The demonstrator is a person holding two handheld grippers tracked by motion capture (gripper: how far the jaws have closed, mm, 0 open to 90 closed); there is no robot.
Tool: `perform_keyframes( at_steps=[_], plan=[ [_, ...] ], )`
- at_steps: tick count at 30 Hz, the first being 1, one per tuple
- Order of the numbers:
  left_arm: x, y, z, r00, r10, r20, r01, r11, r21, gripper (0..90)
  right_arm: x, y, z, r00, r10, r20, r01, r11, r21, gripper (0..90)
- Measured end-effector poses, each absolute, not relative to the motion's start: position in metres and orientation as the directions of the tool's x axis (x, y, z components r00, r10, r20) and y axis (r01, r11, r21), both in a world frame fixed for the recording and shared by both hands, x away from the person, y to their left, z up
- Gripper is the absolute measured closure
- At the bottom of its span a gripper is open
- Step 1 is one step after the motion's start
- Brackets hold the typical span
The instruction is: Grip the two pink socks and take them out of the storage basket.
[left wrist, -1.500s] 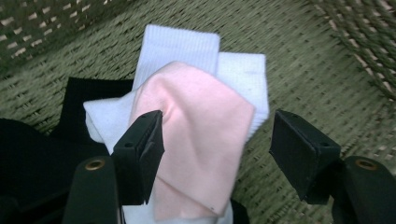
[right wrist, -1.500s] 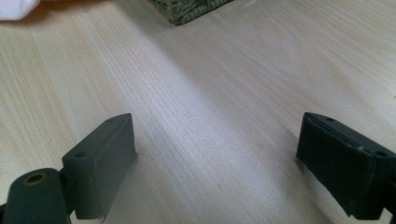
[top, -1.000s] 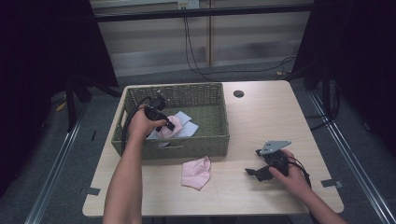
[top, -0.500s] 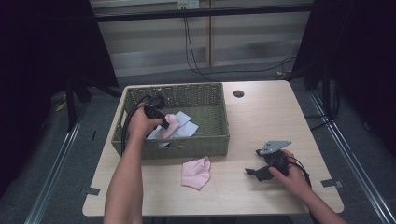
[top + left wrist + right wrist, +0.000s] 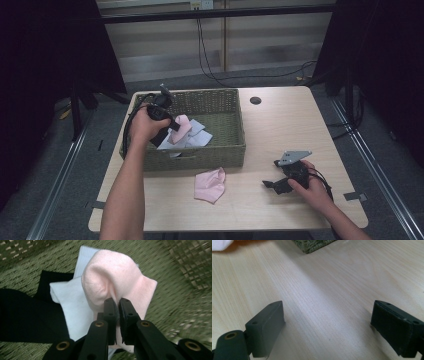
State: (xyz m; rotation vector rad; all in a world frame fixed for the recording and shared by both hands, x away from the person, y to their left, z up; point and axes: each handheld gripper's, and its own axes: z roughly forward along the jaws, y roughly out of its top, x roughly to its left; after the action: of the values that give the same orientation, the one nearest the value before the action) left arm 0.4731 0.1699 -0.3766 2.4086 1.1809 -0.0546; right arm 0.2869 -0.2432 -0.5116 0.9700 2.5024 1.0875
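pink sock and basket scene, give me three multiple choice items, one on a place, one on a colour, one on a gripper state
1. Where does the loose pink sock lie?
A. in the basket
B. on the table in front of the basket
C. on the floor

2. What colour is the basket?
A. green
B. red
C. white

3. How does the left gripper stand?
A. wide open over bare table
B. shut on a pink sock
C. shut on a black sock

Answers:
1. B, the high view shows it on the table just outside the basket's front wall.
2. A, its woven walls are green.
3. B, the left gripper view shows the jaws pinching the held pink sock; they have just been closing on it.
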Motion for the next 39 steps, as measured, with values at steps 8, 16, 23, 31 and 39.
perform_keyframes(
  at_steps=[8, 16, 23, 31, 39],
  plan=[
    [0.464, 0.167, -0.357, 0.638, 0.731, -0.242, 0.751, -0.521, 0.406, 84.7, 0.287, -0.243, -0.512, -0.749, 0.662, 0.037, 0.479, 0.501, 0.720, 10.7],
    [0.458, 0.165, -0.342, 0.643, 0.720, -0.259, 0.748, -0.521, 0.411, 84.7, 0.287, -0.243, -0.512, -0.750, 0.660, 0.033, 0.474, 0.503, 0.723, 10.7],
    [0.450, 0.157, -0.331, 0.675, 0.689, -0.264, 0.725, -0.552, 0.412, 84.6, 0.287, -0.243, -0.512, -0.750, 0.660, 0.033, 0.474, 0.503, 0.723, 10.7],
    [0.441, 0.153, -0.323, 0.697, 0.668, -0.262, 0.706, -0.576, 0.412, 84.6, 0.287, -0.243, -0.512, -0.750, 0.660, 0.032, 0.474, 0.503, 0.723, 10.7],
    [0.429, 0.146, -0.317, 0.724, 0.638, -0.263, 0.681, -0.597, 0.425, 84.6, 0.287, -0.243, -0.512, -0.750, 0.660, 0.032, 0.474, 0.503, 0.723, 10.7]
  ],
)
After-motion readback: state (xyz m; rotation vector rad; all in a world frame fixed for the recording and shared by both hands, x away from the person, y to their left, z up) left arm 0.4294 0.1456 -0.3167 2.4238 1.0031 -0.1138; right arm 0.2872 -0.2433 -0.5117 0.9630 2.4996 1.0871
